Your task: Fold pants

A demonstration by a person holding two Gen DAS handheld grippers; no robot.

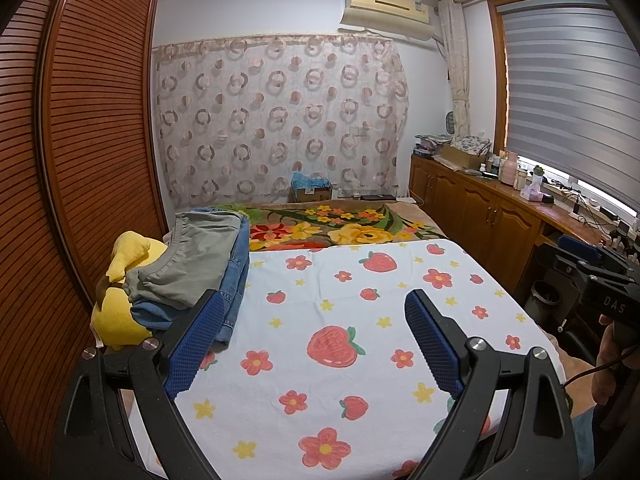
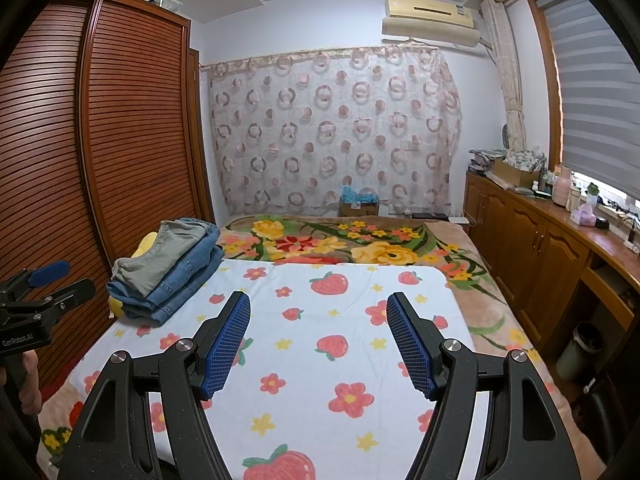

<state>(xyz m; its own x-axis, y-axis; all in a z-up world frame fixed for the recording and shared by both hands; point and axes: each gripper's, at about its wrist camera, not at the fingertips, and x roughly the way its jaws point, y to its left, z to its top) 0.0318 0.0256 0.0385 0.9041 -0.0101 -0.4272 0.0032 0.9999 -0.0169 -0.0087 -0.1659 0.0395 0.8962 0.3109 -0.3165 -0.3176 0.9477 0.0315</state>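
A stack of folded pants lies at the bed's left edge: grey-green pants (image 1: 192, 260) (image 2: 154, 258) on top of blue jeans (image 1: 234, 280) (image 2: 184, 284). My left gripper (image 1: 316, 308) is open and empty, held above the strawberry-print towel (image 1: 340, 312), just right of the stack. My right gripper (image 2: 318, 308) is open and empty above the same towel (image 2: 320, 320), with the stack to its left. Each gripper shows at the edge of the other's view, the right one (image 1: 592, 268) and the left one (image 2: 44, 284).
A yellow plush toy (image 1: 120, 292) lies under and beside the stack. A floral blanket (image 2: 340, 244) covers the far bed. A slatted wooden wardrobe (image 1: 88, 140) stands close on the left. Wooden cabinets (image 2: 540, 248) with clutter on top line the right wall; a bin (image 2: 580, 344) stands below.
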